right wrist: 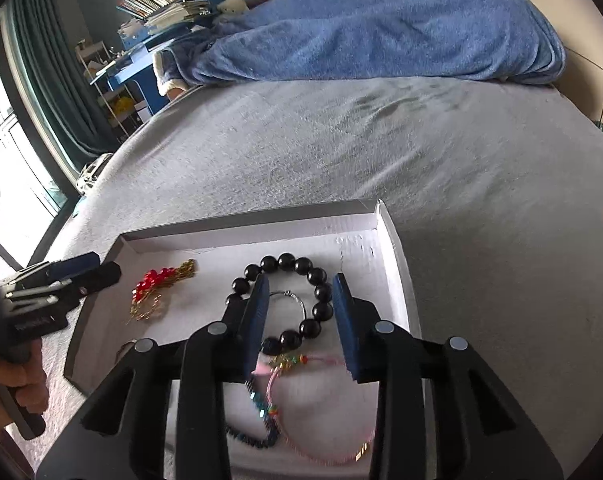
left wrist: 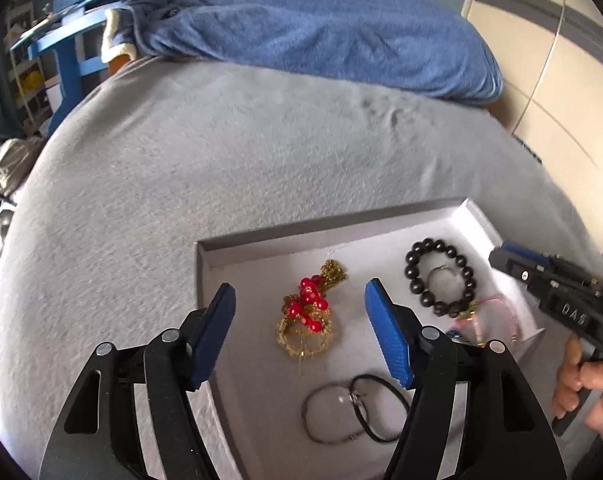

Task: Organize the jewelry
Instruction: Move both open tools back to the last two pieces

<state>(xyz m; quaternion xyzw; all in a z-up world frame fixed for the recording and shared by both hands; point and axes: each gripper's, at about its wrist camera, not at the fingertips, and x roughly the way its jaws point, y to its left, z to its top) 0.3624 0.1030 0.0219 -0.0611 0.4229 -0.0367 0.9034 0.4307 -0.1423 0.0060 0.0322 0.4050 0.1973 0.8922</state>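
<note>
A shallow white box point(left wrist: 261, 242) lies on the grey bed. In it are a red-bead and gold ornament point(left wrist: 307, 312), a black bead bracelet point(left wrist: 415, 278) with a silver ring point(left wrist: 441, 269) inside it, two thin dark loops point(left wrist: 351, 398) and a pink cord bracelet point(left wrist: 497, 300). My left gripper point(left wrist: 300, 290) stands open above the ornament, with nothing touching its pads. In the right wrist view my right gripper point(right wrist: 301, 280) hangs open over the black bead bracelet point(right wrist: 285, 262), pads clear of the beads. A pink cord bracelet point(right wrist: 321, 456) and a teal bead strand point(right wrist: 261, 412) lie under it.
The grey bed cover point(left wrist: 221, 152) stretches beyond the box. A blue blanket point(left wrist: 321, 40) is heaped at the far end. A blue desk point(left wrist: 69, 40) piled with books stands at the far left, and a tiled wall point(left wrist: 561, 80) rises on the right. A hand point(left wrist: 581, 384) holds the right gripper's handle.
</note>
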